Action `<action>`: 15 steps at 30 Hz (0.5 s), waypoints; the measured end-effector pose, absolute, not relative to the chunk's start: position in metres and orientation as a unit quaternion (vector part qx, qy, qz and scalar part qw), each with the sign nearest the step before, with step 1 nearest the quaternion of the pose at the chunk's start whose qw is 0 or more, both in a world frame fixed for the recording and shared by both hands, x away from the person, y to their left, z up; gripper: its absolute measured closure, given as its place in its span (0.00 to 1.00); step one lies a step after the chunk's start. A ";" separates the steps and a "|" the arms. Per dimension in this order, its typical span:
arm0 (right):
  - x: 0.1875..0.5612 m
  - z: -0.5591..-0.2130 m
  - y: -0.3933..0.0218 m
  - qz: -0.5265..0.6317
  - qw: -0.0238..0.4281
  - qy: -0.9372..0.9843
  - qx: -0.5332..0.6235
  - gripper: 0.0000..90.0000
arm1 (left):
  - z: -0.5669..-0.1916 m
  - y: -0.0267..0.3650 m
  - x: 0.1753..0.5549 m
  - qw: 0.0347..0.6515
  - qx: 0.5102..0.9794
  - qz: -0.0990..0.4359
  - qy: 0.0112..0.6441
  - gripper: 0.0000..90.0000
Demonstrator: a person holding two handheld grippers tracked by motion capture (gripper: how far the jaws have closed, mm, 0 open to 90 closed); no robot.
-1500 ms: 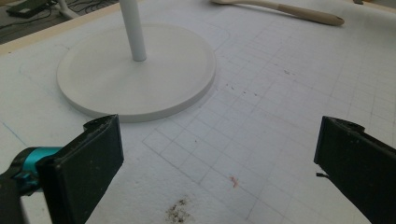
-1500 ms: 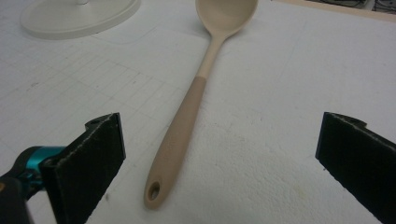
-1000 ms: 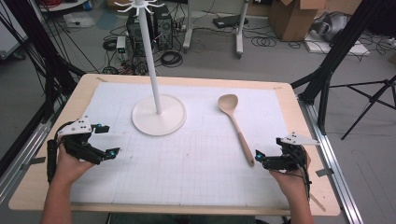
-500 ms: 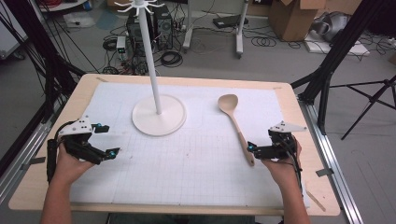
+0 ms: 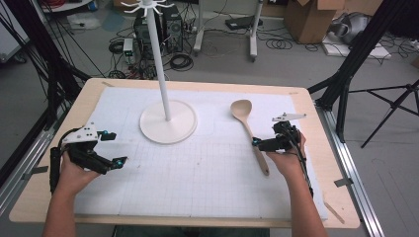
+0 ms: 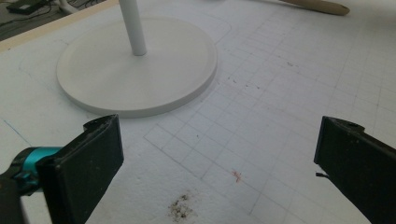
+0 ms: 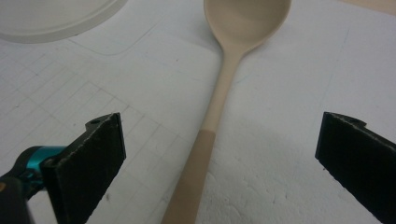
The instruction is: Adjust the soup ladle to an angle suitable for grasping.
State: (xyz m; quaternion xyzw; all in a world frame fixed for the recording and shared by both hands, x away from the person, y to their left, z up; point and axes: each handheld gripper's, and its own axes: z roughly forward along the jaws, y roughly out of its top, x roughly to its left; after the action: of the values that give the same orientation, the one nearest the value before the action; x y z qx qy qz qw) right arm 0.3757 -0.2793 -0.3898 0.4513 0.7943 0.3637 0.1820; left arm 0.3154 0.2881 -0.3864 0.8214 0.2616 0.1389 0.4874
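Right tongs gape wide, empty, straddling the wooden spoon mid-frame; it looks light, stiff, smooth, so grip the darker lower handle; left tongs equally open, empty

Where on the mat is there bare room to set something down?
Free: the wide patch between the left gripper and the wooden spoon, in front of the stand base. Crowded: the strip where the right gripper meets the spoon handle.
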 end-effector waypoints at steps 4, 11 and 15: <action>0.390 -0.395 -0.271 0.346 0.175 0.802 0.454 0.01 | -0.386 0.288 0.315 0.488 0.821 0.139 0.261 0.02; 0.403 -0.412 -0.264 0.318 0.160 0.811 0.463 0.05 | -0.388 0.289 0.316 0.487 0.822 0.138 0.261 0.02; 0.406 -0.418 -0.261 0.305 0.153 0.818 0.463 0.05 | -0.388 0.289 0.317 0.489 0.819 0.138 0.265 0.02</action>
State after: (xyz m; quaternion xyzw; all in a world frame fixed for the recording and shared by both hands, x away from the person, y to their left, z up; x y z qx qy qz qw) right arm 0.4060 -0.2607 -0.4183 0.4631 0.8181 0.3048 0.1528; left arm 0.3166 0.2890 -0.3884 0.8194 0.2649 0.1384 0.4892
